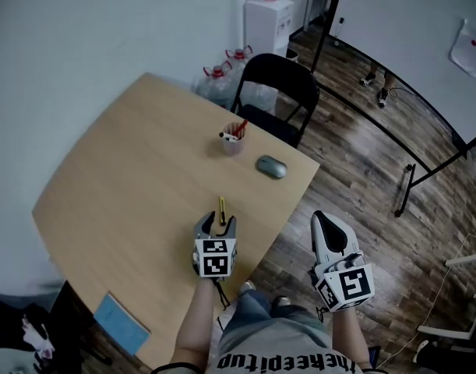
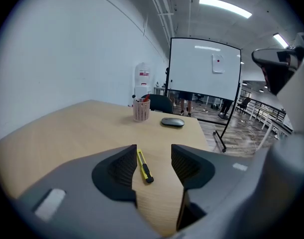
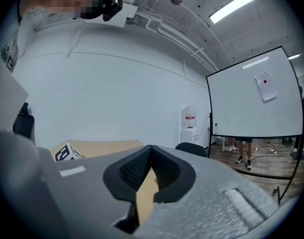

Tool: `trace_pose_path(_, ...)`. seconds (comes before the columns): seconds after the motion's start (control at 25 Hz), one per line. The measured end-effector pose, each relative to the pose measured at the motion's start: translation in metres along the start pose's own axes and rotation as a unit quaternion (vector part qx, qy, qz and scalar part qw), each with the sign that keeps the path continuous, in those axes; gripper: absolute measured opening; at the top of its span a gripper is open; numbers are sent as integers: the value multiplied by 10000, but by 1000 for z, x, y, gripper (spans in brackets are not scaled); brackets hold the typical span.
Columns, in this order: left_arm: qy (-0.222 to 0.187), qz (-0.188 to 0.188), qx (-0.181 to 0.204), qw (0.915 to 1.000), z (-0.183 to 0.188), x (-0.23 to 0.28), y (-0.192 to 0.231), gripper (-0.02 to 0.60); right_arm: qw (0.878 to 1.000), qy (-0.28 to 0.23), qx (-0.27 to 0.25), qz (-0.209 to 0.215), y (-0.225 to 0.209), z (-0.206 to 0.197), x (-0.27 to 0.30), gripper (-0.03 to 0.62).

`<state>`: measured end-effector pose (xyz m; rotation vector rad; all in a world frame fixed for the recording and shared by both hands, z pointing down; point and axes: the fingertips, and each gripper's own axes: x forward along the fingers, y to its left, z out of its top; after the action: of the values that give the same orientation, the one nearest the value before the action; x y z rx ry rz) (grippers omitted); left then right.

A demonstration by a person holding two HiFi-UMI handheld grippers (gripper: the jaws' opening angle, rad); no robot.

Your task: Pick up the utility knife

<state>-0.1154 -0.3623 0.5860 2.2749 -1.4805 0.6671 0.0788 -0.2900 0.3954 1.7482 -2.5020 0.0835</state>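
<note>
Head view: your left hand-held gripper (image 1: 216, 224) sits low over the table (image 1: 128, 170) near its front edge. Its jaws are spread wide and pressing on nothing. The knife (image 1: 221, 209) lies flat on the table straight ahead of it, pointing away from you, with its near end just reaching in between the jaw tips.

From the left gripper view, the left hand-held gripper (image 2: 153, 151) frames the knife (image 2: 144, 165) in its gap. The yellow body runs close along the left pad and the black end points toward you. You can't tell whether it touches that pad, and a clear strip of table separates it from the right pad.

Farther back on the table stand a cup (image 1: 233, 140) of pens and, just right of it, a grey mouse (image 1: 271, 167). A black chair (image 1: 280, 84) is pushed up to the far edge.

Your right hand-held gripper (image 1: 322, 220) hangs off the table's right side, over the wooden floor (image 1: 362, 170). In the right gripper view, the right hand-held gripper (image 3: 151, 148) is clenched, its pad tips meeting with nothing between them. The marker cube of your other tool shows at its lower left.
</note>
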Motion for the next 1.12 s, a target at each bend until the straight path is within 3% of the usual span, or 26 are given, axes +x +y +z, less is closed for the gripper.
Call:
trace_pose_path(0.52, 845, 98, -68, 9964, -47, 44, 6, 250, 9996, 184, -109, -196, -9, -5, -4, 2)
trace_pose_path(0.84, 1153, 338, -159, 9926, -59, 56, 14, 189, 9994, 225, -106, -260, -15, -8, -4, 2)
trace_pose_path(1.12, 1148, 320, -288, 9925, -61, 56, 14, 176, 9994, 217, -82, -275, -16, -7, -5, 2)
